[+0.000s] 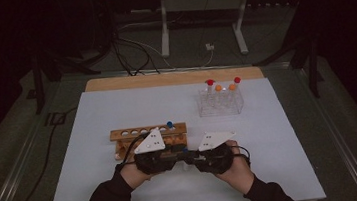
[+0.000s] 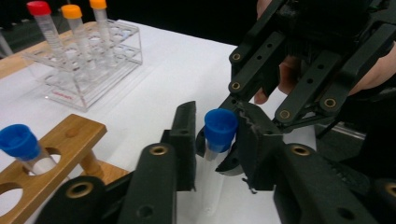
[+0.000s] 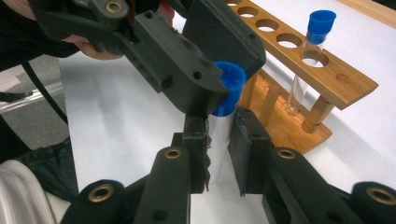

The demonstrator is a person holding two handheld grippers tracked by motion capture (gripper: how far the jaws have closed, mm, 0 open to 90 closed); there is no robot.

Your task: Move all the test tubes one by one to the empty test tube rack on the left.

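Two grippers meet on one clear tube (image 3: 219,128) above the white counter (image 1: 100,189), just in front of the wooden rack (image 1: 134,133): right gripper (image 3: 218,140) pinching the glass body, left gripper (image 2: 219,140) with its jaws drawn in on the blue cap (image 2: 220,127). Risk, judged: a skewed pull on the cap could slip the smooth tube out of the right gripper's pinch; too hard a squeeze might crack it, or a jolt knock the rack's standing tube (image 3: 310,51)

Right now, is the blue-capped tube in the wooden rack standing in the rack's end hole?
No: in the right gripper view the blue-capped tube stands in the second hole of the wooden rack, with an empty hole beyond it.
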